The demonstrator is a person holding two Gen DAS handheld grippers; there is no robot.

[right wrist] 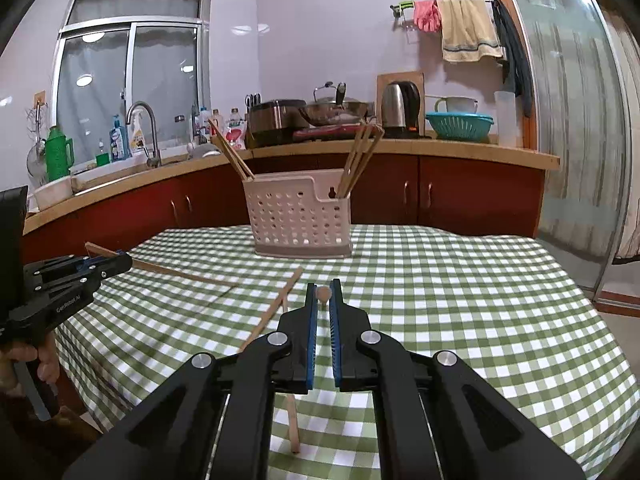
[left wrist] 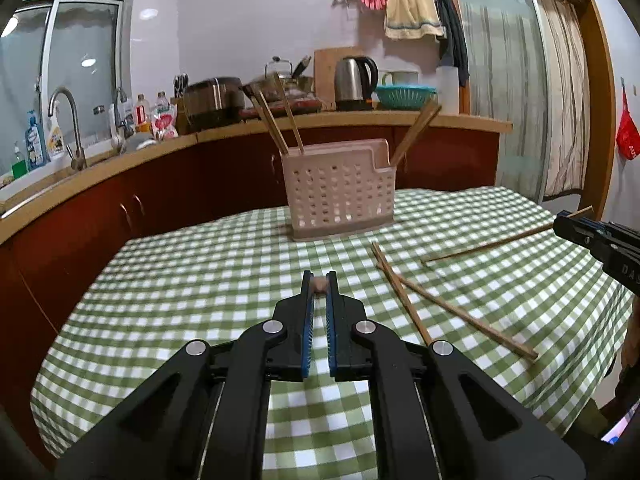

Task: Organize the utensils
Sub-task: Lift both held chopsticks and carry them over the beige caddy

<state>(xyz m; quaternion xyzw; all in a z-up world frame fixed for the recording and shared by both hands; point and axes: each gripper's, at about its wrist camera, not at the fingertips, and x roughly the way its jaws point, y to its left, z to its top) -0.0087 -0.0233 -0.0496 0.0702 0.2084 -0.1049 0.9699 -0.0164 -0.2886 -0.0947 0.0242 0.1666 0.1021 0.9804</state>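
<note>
A pale perforated utensil rack (left wrist: 340,196) (right wrist: 300,220) stands at the far side of the green checked table, with wooden chopsticks upright in both end compartments. My left gripper (left wrist: 320,278) (right wrist: 126,260) is shut on one chopstick (right wrist: 180,274), which the left wrist view shows end-on between the pads. My right gripper (right wrist: 324,286) (left wrist: 560,222) is shut on another chopstick (left wrist: 488,242), whose round tip (right wrist: 323,293) shows between its fingers. Both grippers hover above the cloth, left of and right of two loose chopsticks (left wrist: 460,312) (right wrist: 272,312) that lie crossed on it.
The checked tablecloth (left wrist: 180,300) ends at a rounded near edge. Behind the table runs a red-fronted counter (right wrist: 460,196) with a sink tap (left wrist: 66,120), bottles, pots, a kettle (left wrist: 354,80) and a teal basket. A person's hand (right wrist: 32,360) grips the left tool's handle.
</note>
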